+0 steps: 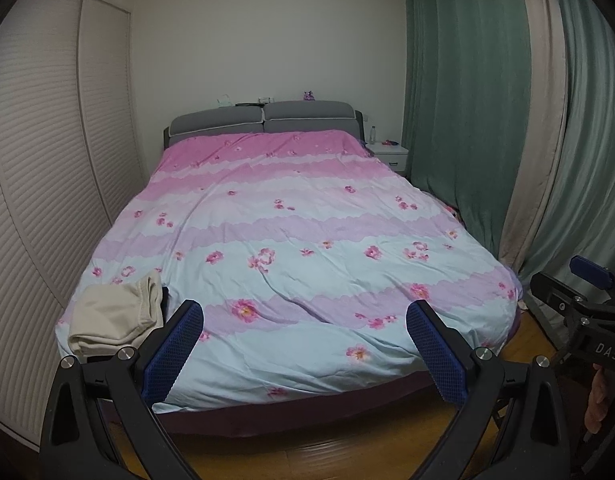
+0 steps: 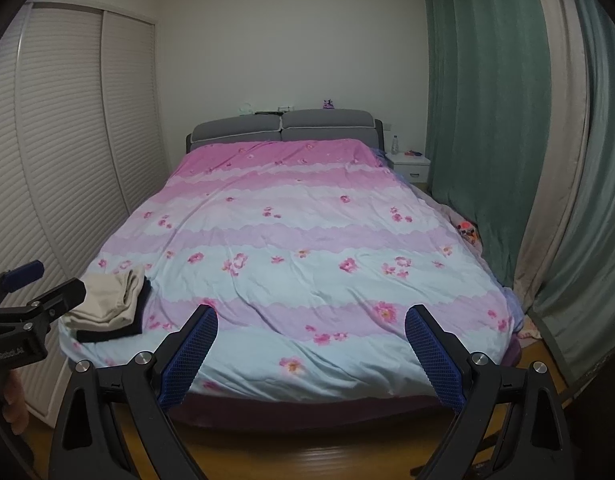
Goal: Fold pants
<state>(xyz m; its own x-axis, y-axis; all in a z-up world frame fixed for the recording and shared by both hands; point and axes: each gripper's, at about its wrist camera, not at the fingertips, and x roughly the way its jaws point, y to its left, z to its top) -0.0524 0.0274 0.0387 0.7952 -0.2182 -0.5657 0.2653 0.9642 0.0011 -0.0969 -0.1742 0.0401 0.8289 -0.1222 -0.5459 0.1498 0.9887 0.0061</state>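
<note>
Both grippers hang in the air off the foot of the bed (image 1: 299,240), above the wooden floor (image 1: 347,452), and neither touches anything. The left gripper (image 1: 305,352) has its two blue-padded fingers (image 1: 175,356) spread wide apart with nothing between them; the right gripper (image 2: 311,356) stands the same way, its fingers (image 2: 437,360) splayed wide and empty. In the left wrist view the right gripper shows at the edge, beside the bed's foot corner nearest the green curtains (image 1: 459,100). The pants (image 1: 115,320) lie as a folded cream bundle on the flowered duvet (image 1: 327,216), at the foot corner of the bed nearest the slatted wardrobe doors (image 1: 39,180). In the right wrist view they rest on top of a dark folded garment (image 2: 111,330), whose edge sticks out beneath them. The rest of the duvet spreads up the bed to the grey headboard (image 1: 263,120). Beside the head of the bed, on the curtain side, stands a white nightstand (image 1: 389,154) with a clear bottle (image 1: 372,134) on it.
</note>
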